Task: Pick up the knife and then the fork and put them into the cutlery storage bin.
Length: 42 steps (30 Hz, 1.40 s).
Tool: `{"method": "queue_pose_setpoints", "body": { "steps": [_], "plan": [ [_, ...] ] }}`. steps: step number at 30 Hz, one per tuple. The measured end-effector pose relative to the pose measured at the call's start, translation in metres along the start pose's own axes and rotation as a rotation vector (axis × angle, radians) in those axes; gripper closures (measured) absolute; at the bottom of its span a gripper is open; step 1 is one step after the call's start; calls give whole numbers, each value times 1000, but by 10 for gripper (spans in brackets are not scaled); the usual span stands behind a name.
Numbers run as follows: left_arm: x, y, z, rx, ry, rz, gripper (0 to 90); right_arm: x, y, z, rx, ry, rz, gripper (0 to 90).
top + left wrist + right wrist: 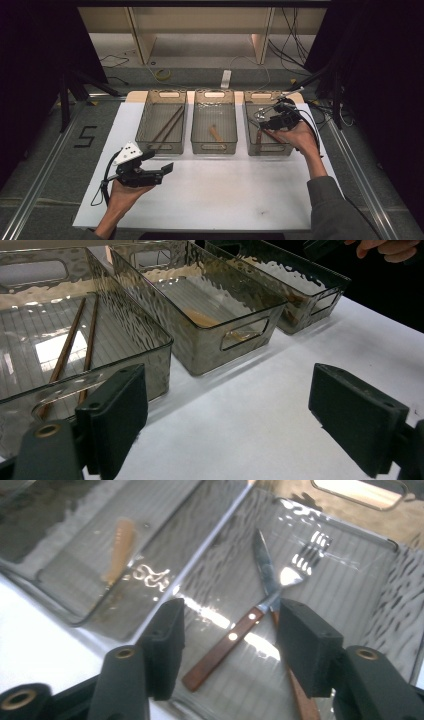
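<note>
The knife (pixel 235 635) with its riveted wooden handle lies on the floor of the right-hand bin (pixel 252 142), directly ahead of the right gripper (pixel 230 645) and between its two spread jaws, crossed over a fork (pixel 300 562) whose tines point away from the gripper. That gripper is released and grasps nothing, hovering over the bin's near end. Judging by this, the sorting looks well along: chopsticks (pixel 75 347) lie in the bin nearest the left gripper (pixel 230 420), a wooden piece (pixel 120 550) rests in the middle bin (pixel 250 315), and the white bench (pixel 225 195) carries no loose utensils. The left gripper waits over the bench short of the bins, jaws wide and grasping nothing. The right gripper view resolves knife and fork clearly, where the high view gives little more than a dark handle; the high view alone sets out all three bins side by side.
</note>
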<state>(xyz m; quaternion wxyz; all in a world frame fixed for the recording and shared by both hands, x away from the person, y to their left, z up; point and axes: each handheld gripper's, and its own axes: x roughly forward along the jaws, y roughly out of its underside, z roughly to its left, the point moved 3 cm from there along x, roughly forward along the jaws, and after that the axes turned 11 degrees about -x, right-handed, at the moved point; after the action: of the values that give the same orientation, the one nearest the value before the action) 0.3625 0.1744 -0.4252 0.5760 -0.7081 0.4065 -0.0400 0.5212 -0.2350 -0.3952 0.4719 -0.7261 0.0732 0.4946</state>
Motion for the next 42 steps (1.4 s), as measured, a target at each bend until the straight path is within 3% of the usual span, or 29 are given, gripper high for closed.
{"method": "queue_pose_setpoints", "body": {
  "steps": [12, 20, 42],
  "plan": [
    [0, 0, 0, 1, 0, 2, 155, -23, 9, 38, -70, -17, -132, 382],
    [1, 1, 0, 3, 2, 5, 155, -32, 19, 62, -84, -38, -192, 344],
    [1, 1, -1, 3, 14, 11, 155, -45, 45, 91, -49, -65, -339, 296]
  ]
}}
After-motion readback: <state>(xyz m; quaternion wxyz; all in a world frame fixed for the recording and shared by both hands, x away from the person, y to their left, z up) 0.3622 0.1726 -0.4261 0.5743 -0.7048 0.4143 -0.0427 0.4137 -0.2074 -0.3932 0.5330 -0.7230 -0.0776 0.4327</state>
